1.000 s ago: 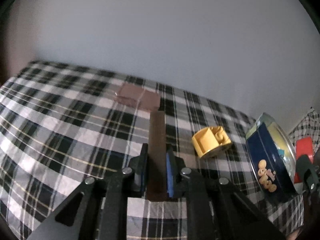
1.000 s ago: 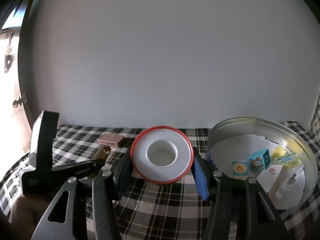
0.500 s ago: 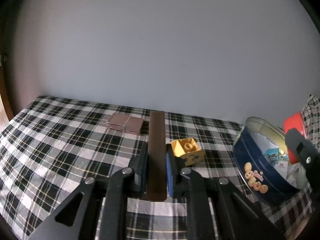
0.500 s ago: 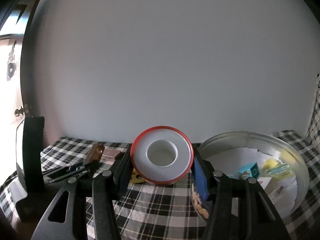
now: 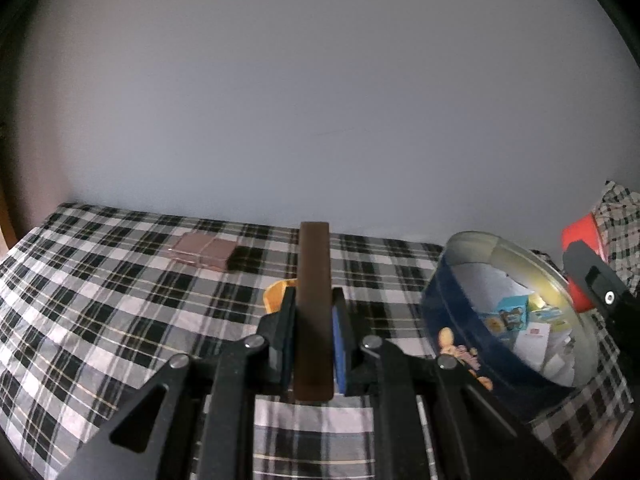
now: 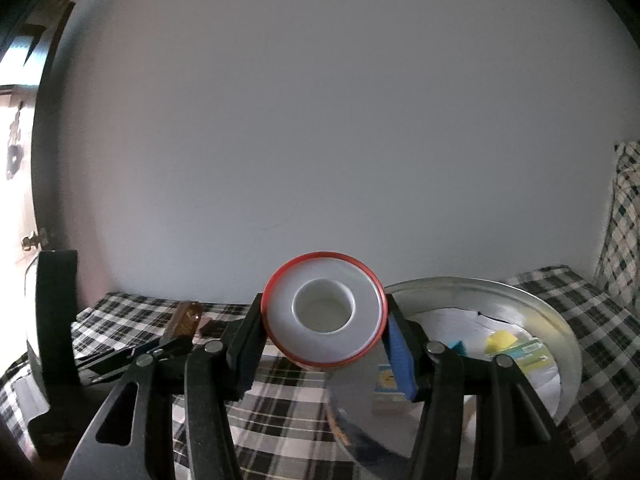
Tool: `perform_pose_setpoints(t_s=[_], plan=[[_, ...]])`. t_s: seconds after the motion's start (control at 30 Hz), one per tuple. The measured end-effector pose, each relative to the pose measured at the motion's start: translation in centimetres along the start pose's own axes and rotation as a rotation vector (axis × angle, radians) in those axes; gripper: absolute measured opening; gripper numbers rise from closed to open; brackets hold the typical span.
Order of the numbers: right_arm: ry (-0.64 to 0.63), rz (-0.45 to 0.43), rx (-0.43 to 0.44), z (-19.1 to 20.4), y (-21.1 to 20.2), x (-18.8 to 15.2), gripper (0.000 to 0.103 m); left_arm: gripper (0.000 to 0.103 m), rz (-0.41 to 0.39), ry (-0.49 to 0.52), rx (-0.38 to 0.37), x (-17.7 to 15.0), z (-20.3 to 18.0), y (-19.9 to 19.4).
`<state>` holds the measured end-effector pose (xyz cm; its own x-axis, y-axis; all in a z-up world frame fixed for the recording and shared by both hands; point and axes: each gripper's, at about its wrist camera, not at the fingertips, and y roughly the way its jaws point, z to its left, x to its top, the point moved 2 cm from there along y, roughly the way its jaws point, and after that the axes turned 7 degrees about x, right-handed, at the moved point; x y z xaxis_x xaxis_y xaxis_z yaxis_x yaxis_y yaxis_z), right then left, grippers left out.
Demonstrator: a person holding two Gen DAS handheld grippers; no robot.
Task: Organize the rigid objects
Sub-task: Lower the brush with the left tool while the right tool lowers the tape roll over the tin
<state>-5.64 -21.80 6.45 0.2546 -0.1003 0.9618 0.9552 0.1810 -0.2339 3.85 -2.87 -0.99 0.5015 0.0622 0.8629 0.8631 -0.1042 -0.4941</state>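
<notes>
left gripper (image 5: 313, 344): jaws clamped narrow on brown bar (image 5: 314, 300), frame centre, bar projects forward past tips. right gripper (image 6: 325, 354): jaws mid-width, gripping red-rimmed roll (image 6: 324, 316), frame centre. round tin (image 5: 508, 332) lower right, small items inside.

risk, judged: long bar may strike tin rim on entry, pivot in pads, drop on checked cloth (image 5: 120, 300); both grippers converging on tin may collide.

count: one bar, one roll, one tin, one yellow block (image 5: 278, 296), one pink case (image 5: 202, 252).
</notes>
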Motion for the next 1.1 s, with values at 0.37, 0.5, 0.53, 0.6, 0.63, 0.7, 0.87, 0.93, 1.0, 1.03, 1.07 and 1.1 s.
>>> perform_pose_setpoints(t_s=[0.37,0.5,0.53,0.6,0.63,0.7,0.87,0.93,1.0,1.03,1.07,1.1], plan=[[0.023,-0.024,-0.05,-2.8,-1.1,0.5,0.057,0.014,-0.023,0.039,-0.01,0.2,-3.0,-0.8],[0.015,-0.035,-0.075,-3.7,-1.4,0.7,0.057,0.014,-0.03,0.05,-0.018,0.3,-3.9,-0.9],[0.015,-0.037,-0.08,-4.0,-1.6,0.7,0.057,0.014,-0.033,0.053,-0.022,0.4,-4.3,-0.9],[0.017,-0.041,-0.09,-4.4,-1.6,0.7,0.057,0.014,-0.038,0.061,-0.03,0.5,-4.9,-1.1],[0.02,-0.044,-0.097,-4.7,-1.7,0.8,0.057,0.014,-0.042,0.064,-0.034,0.6,-5.2,-1.2],[0.028,-0.047,-0.108,-5.4,-1.9,0.9,0.057,0.014,-0.047,0.071,-0.043,0.7,-6.0,-1.2],[0.038,-0.053,-0.138,-7.1,-2.3,1.4,0.057,0.014,-0.05,0.088,-0.064,0.8,-7.8,-1.2],[0.041,-0.054,-0.151,-7.8,-2.4,1.5,0.057,0.014,-0.05,0.09,-0.068,0.8,-8.2,-1.1],[0.047,-0.06,-0.166,-8.5,-2.7,1.7,0.057,0.014,-0.045,0.087,-0.076,0.9,-8.7,-0.9],[0.052,-0.063,-0.173,-8.8,-2.8,1.8,0.057,0.014,-0.045,0.088,-0.077,0.9,-8.9,-0.8],[0.056,-0.065,-0.181,-9.2,-3.0,1.9,0.057,0.014,-0.046,0.09,-0.08,1.0,-9.2,-0.7],[0.06,-0.067,-0.189,-9.7,-3.1,2.0,0.057,0.014,-0.046,0.091,-0.083,1.0,-9.4,-0.7]])
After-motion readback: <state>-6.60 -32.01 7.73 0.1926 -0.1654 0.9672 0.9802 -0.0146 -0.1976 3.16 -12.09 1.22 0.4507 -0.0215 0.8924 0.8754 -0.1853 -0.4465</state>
